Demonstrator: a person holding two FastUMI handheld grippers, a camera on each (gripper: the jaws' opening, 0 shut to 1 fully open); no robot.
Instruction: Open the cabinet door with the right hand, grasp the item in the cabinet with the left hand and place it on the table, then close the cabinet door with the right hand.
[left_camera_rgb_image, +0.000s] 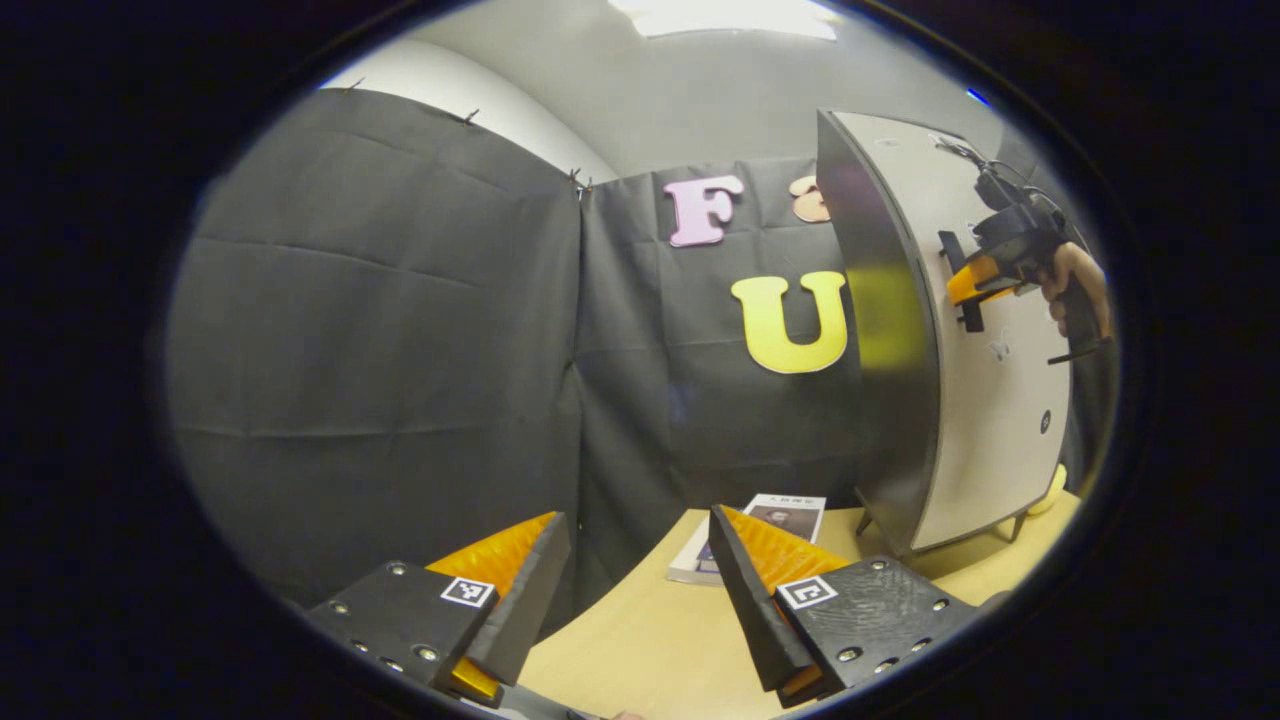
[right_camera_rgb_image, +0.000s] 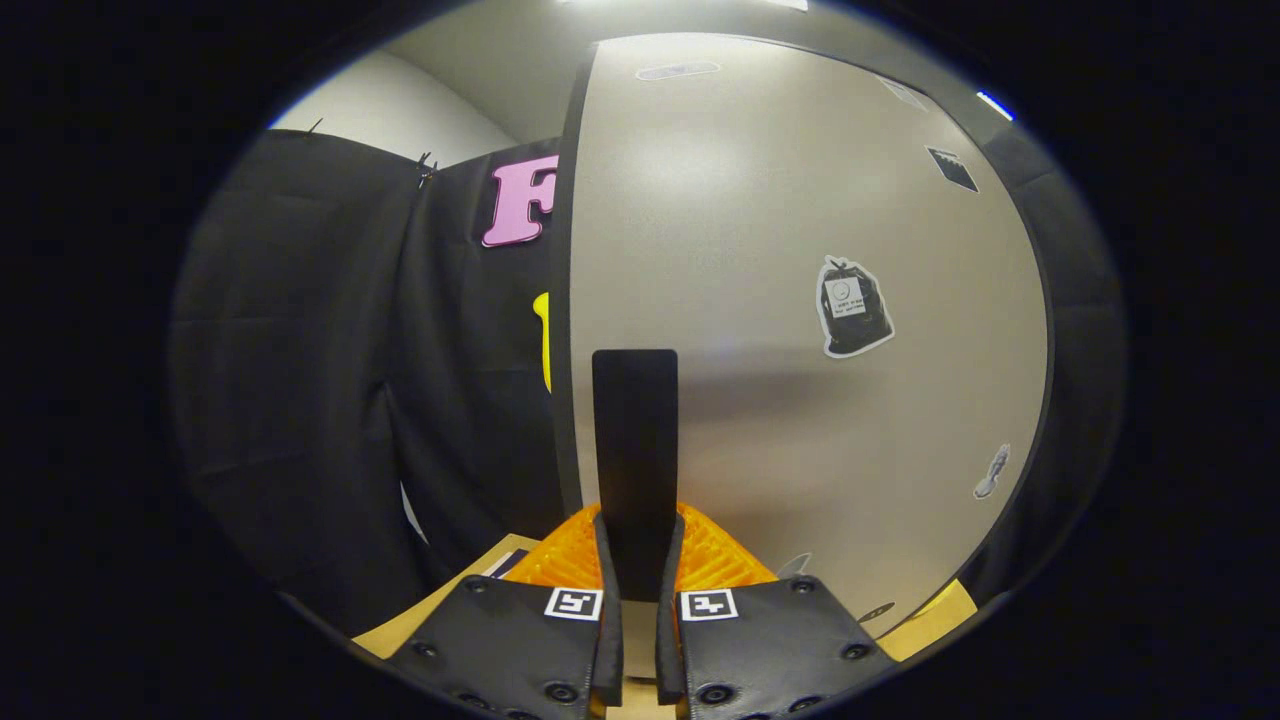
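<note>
A: Where is the right tool?
B: Clamped on the upright door handle of the cabinet door.
A: And the left tool?
B: Apart, empty, above the surface; a book lies just ahead, cabinet to its right.

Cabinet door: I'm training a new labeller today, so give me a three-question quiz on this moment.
1. True or false: the right claw is shut on the cabinet door's handle.
2. What lies on the table beyond the left claw? A) a book B) a mug C) a plate
3. Fill in: the left claw's jaws stand ____ with nothing between them.

Key
1. True: both fingers press the dark upright handle on the cabinet door.
2. A: a book lies flat near the cabinet's foot.
3. Open.
</note>
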